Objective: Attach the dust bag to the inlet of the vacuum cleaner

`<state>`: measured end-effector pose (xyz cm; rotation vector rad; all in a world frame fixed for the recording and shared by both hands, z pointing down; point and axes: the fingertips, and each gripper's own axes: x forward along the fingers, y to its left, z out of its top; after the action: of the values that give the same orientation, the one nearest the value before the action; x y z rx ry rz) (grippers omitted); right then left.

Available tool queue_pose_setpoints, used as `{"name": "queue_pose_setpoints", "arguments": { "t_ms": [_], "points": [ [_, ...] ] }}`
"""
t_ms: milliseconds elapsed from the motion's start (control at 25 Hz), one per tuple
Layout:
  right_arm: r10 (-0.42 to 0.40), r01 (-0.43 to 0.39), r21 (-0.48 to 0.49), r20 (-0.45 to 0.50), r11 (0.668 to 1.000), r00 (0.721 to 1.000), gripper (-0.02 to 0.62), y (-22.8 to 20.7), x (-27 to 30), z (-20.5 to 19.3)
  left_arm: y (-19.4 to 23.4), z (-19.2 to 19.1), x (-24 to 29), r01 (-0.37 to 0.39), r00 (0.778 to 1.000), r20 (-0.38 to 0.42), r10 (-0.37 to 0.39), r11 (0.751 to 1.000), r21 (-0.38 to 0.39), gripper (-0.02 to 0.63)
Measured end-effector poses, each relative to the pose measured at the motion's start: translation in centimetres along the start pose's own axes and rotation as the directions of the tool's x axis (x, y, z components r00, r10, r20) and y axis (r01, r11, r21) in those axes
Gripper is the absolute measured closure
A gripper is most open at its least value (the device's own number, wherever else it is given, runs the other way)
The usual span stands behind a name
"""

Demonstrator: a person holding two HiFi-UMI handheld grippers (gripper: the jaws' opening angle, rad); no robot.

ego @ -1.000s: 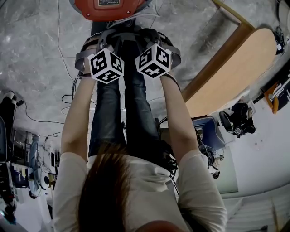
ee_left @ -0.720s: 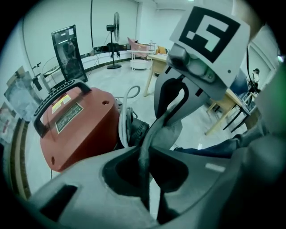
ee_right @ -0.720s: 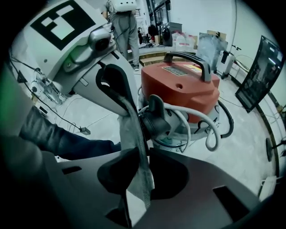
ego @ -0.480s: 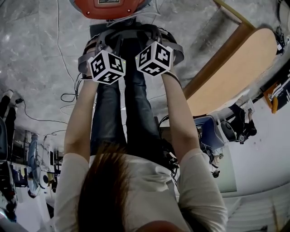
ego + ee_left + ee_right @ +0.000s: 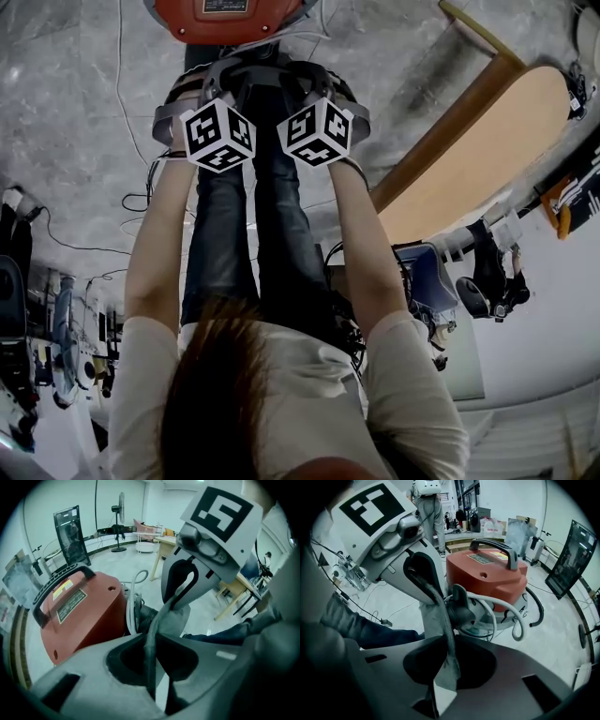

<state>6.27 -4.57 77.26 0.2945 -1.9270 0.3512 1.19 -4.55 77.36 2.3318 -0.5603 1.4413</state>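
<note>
Left gripper (image 5: pixel 151 637): jaws narrow, pinched on a grey fold of the dust bag (image 5: pixel 174 617). They have just been opening a little, with the cloth between them. Right gripper (image 5: pixel 449 639): also narrow and clamped on the bag edge, jaws just been closing, cloth between them. Both point steeply down, side by side. In the head view their marker cubes (image 5: pixel 217 134) sit nearly touching at upper centre.

The bag is stretched between the two grippers, just in front of the dark inlet (image 5: pixel 459 609), at centre in the right gripper view. Cannot tell whether the bag's mouth is over the inlet yet. Judged mid-fitting, not seated.

Handling: the bag looks soft, light and floppy, and will fold and sag rather than hold its shape. Thin cloth can slip through the pads if the grip eases. Best hold is on the rim on opposite sides, keeping the opening spread. Likely risk is one side slipping off the inlet.

Beyond it: the red vacuum cleaner (image 5: pixel 487 576) with a black handle (image 5: pixel 494 545), and a white hose (image 5: pixel 506 606) looping round its base. It stands on the floor (image 5: pixel 66 112), grey marbled and smooth, with loose cables (image 5: pixel 141 202) at the left.

Room: wooden table (image 5: pixel 478 150) at upper right in the head view. A black panel (image 5: pixel 69 534) and a standing fan (image 5: pixel 121 508) are at upper left in the left gripper view. Another person (image 5: pixel 429 503) stands far back.
</note>
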Motion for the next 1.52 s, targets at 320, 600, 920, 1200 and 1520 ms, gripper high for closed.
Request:
{"name": "queue_pose_setpoints", "arguments": {
  "t_ms": [320,600,920,1200,1520],
  "points": [
    [-0.012,0.009,-0.104,-0.029,0.995,0.999,0.521,-0.6,0.0,0.0,-0.6,0.0,-0.4,-0.020,0.999,0.034,0.024,0.995,-0.094,0.552],
    [-0.007,0.004,-0.086,-0.030,0.996,1.000,0.530,-0.1,0.1,0.1,-0.4,-0.3,-0.2,-0.025,0.999,0.029,0.027,0.996,-0.089,0.552],
    [-0.014,0.013,-0.044,-0.026,0.999,1.000,0.529,-0.3,0.2,0.0,-0.3,-0.5,0.1,-0.003,0.999,0.034,0.008,0.989,-0.145,0.554],
    [0.026,-0.026,0.009,-0.049,1.000,0.998,0.525,0.3,-0.2,0.1,-0.8,-0.7,-0.2,0.029,0.999,0.022,-0.025,0.973,-0.228,0.552],
    [0.068,-0.068,0.039,-0.018,0.997,0.998,0.446,1.3,-0.7,1.4,-1.1,-1.0,-1.3,0.085,0.996,0.051,-0.072,0.943,-0.322,0.476]
  ]
}}
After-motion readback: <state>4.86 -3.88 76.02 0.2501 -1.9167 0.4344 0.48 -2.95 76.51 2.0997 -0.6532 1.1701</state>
